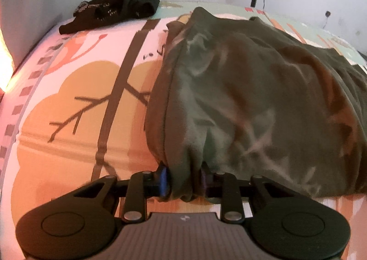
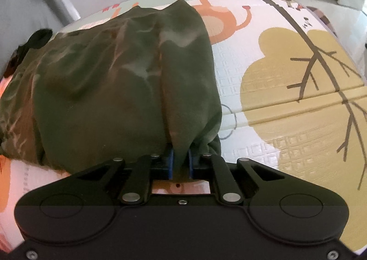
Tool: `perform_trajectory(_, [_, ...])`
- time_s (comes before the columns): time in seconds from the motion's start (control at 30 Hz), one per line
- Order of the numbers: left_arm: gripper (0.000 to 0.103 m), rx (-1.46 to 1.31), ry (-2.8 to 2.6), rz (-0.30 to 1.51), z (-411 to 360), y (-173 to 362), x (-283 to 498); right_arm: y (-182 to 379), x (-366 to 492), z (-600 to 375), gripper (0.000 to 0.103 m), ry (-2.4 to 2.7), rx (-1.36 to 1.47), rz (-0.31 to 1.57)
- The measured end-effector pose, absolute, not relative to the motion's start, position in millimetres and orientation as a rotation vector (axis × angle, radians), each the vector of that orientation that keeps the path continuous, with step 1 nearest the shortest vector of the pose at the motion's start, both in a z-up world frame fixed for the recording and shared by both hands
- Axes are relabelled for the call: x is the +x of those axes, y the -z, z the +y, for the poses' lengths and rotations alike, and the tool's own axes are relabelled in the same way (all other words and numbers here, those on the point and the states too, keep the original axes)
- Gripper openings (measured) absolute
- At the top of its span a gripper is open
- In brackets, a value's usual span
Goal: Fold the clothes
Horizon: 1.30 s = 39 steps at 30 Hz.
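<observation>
Dark olive-green soft fabric garment (image 1: 252, 103) w/ faint pale & rust blotches, rumpled, spread across centre-right of left wrist frame on the printed mat; near edge bunched at bottom centre. In right wrist view same garment (image 2: 110, 90) fills centre-left, near corner gathered to a narrow bunch at lower centre. Black crumpled garment w/ small studs (image 1: 114, 13) lies upper left of left wrist frame, apart from green one.
</observation>
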<state>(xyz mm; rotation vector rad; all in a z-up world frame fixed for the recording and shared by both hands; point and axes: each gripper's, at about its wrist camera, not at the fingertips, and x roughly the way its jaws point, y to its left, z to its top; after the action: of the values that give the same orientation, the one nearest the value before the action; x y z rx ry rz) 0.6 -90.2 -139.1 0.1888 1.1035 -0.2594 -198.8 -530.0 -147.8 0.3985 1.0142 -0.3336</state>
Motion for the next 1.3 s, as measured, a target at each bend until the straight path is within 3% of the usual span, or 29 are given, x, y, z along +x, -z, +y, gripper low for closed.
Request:
perform_trajectory(0.47, [0.031, 0.255, 0.305, 1.211, -70.3, 139.2, -70.1, 141.3, -250.2, -511.6, 0.009, 0.282, 0.327, 1.181])
perform_trajectory(0.57, [0.037, 0.305, 0.289, 1.173, -73.9, 134.0, -80.3, 142.0, -258.4, -506.4, 0.011, 0.272, 0.319, 1.214])
perform_trajectory(0.63, [0.045, 0.350, 0.269, 1.130, -78.4, 126.9, -85.4, 140.1, -260.9, -504.7, 0.026, 0.289, 0.339, 1.211])
perform_trajectory(0.7, [0.046, 0.380, 0.262, 1.084, -82.1, 115.5, -88.8, 135.1, -263.0, -505.3, 0.043, 0.297, 0.372, 1.205])
perform_trajectory(0.77, [0.053, 0.379, 0.267, 1.037, -84.1, 98.7, -90.7, 124.6, -267.2, -504.2, 0.044, 0.289, 0.384, 1.157])
perform_trajectory(0.83, [0.065, 0.348, 0.289, 0.990, -88.2, 81.8, -89.7, 116.2, -269.9, -505.8, 0.055, 0.311, 0.377, 1.130])
perform_trajectory(0.9, [0.066, 0.306, 0.326, 0.941, -95.3, 66.0, -86.2, 110.3, -274.4, -511.3, 0.061, 0.332, 0.395, 1.104])
perform_trajectory(1.07, [0.066, 0.289, 0.515, 0.823, -149.5, 58.7, -73.8, 113.4, -282.8, -529.4, 0.062, 0.348, 0.460, 1.076])
perform_trajectory(1.3, [0.064, 0.159, 0.790, 0.821, -206.6, 86.2, -69.6, 148.5, -321.6, -548.6, 0.066, 0.283, 0.711, 0.958])
